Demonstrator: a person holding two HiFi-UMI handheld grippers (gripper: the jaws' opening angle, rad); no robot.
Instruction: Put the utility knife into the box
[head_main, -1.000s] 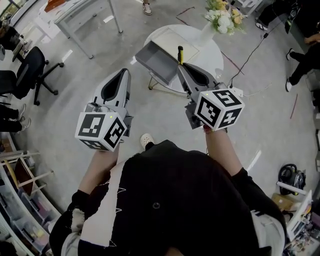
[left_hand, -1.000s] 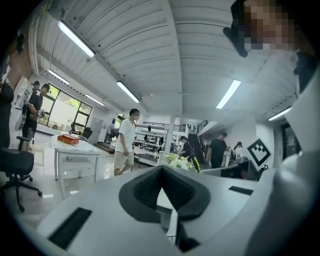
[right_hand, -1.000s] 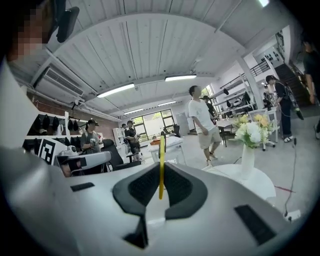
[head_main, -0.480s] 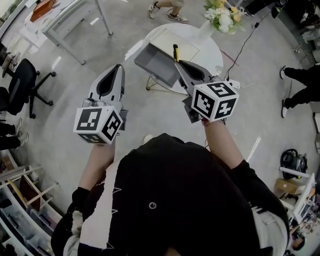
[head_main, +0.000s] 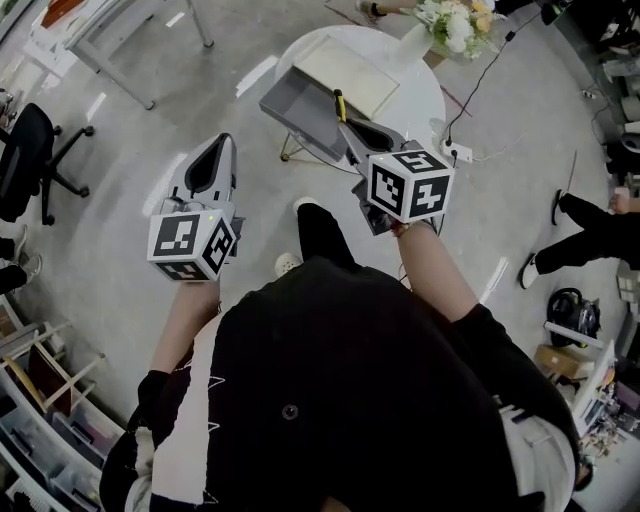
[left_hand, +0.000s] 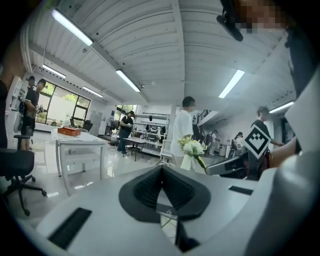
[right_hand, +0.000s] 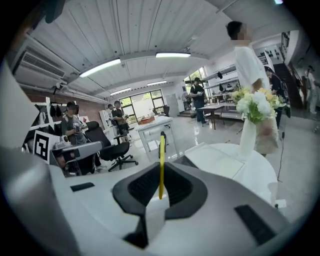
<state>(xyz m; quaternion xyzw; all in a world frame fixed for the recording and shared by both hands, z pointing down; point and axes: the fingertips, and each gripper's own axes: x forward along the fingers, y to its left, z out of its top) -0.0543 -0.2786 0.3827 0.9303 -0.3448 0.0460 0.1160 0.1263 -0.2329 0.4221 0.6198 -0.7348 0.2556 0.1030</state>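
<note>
The right tool (head_main: 346, 124) is clenched on the knife (right_hand: 161, 152). In the right gripper view the yellow knife stands upright between the shut jaws, its dark end well above the tips. The left tool (head_main: 218, 148) is closed on nothing, its jaws pressed together. It hangs over the floor, well apart from the bench (head_main: 422, 98) and to its left.

From the head view, the knife's tip shows against the near side of the box (head_main: 300, 103), but whether it is over the cavity or short of it cannot be told. The grey box lies open at the bench's near edge, with its pale lid (head_main: 348, 72) laid back behind it. Flowers (head_main: 455, 22) stand at the far rim, clear of the work.

This looks like the carrying step: the knife is gripped and brought near, but not yet in the box. The next move likely calls for taking the right tool forward over the cavity. The knife must then tip down to lie along the box's length, go in low, and only then be let go. The left tool has no part unless the box needs steadying.
</note>
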